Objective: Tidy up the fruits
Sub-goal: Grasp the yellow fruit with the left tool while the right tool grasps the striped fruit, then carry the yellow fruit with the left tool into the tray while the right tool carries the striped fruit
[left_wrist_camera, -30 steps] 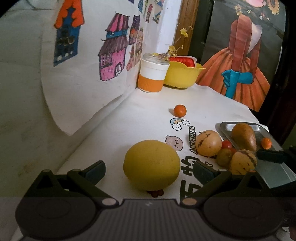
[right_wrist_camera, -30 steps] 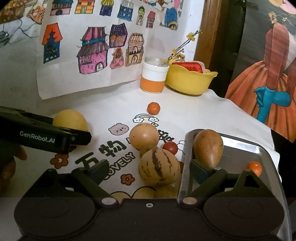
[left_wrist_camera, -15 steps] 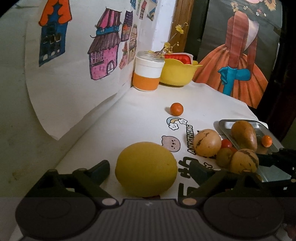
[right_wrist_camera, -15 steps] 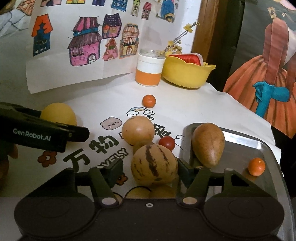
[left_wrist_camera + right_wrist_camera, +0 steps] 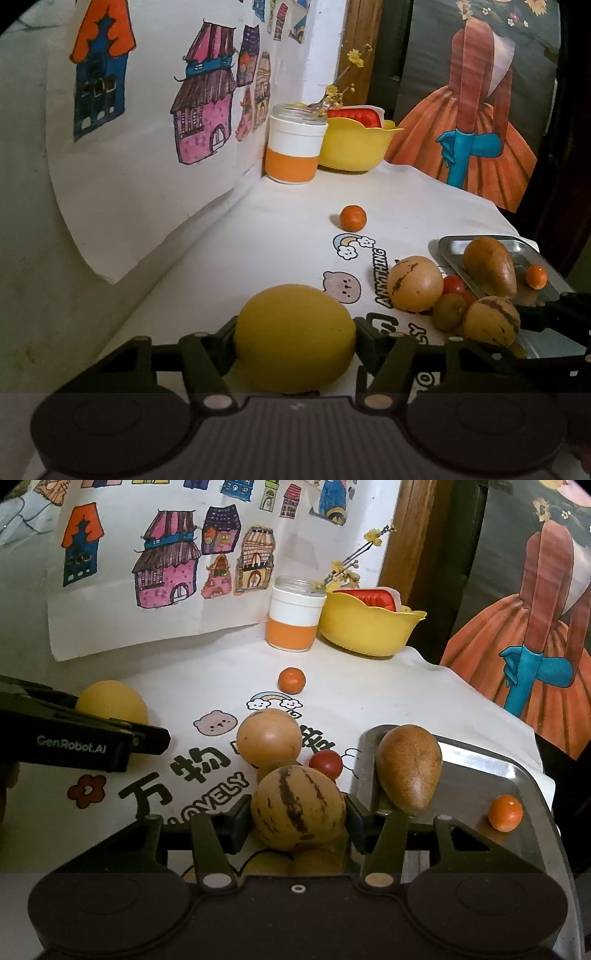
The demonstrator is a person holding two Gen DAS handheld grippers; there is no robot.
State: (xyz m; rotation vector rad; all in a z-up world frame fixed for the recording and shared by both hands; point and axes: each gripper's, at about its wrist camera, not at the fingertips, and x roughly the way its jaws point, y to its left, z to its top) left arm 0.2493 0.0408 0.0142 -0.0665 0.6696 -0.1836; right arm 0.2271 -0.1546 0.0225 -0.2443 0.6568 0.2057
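While both tools were spread wide a second ago, the left tool [image 5: 295,334] now clamps the round yellow fruit [image 5: 294,338] and the right tool [image 5: 297,818] the striped tan melon [image 5: 297,808], on the white printed table [image 5: 369,690] beside the steel tray [image 5: 476,775].

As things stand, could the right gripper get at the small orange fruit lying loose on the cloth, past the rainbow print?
Probably not yet: the right gripper is shut on the striped melon, and a plain round melon and a red tomato sit between it and the small orange fruit.
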